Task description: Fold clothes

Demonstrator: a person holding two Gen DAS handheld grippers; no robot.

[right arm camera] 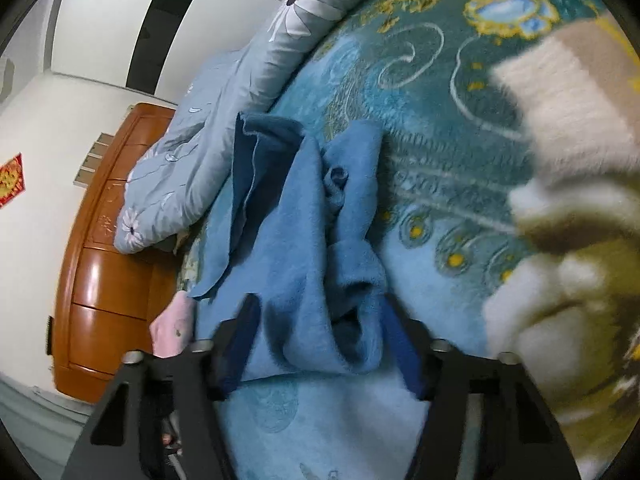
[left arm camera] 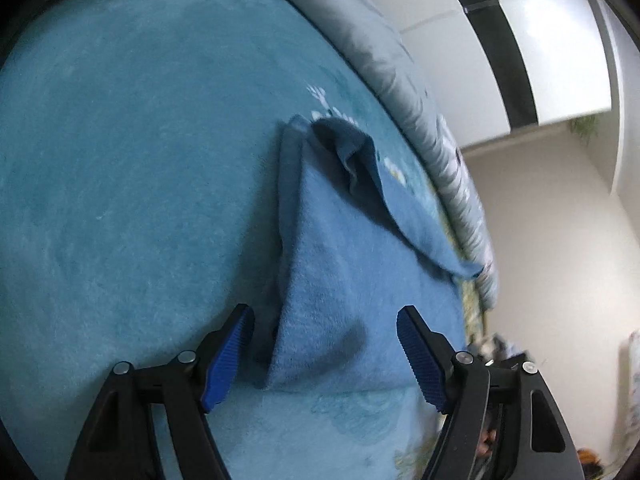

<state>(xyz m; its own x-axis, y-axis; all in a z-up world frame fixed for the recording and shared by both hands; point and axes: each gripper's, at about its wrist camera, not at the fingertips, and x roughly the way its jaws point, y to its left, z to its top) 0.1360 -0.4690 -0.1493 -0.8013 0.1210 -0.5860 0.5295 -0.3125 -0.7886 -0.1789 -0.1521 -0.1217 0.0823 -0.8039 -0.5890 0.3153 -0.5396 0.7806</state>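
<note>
- Left gripper [left arm camera: 325,350]: fingers spread wide, straddling the near edge of the blue garment [left arm camera: 340,280].
- Garment lies crumpled on the teal blanket [left arm camera: 120,160], beside a grey quilt [left arm camera: 384,60].
- Right gripper [right arm camera: 320,340]: fingers apart around bunched cloth; grip uncertain.
- No readable writing.

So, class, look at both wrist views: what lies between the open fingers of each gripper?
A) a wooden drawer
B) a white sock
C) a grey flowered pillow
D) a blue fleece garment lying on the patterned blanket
D: in both wrist views the blue fleece garment sits between the spread fingers of the left gripper and the right gripper, on the teal patterned blanket, and neither has closed on it.
</note>
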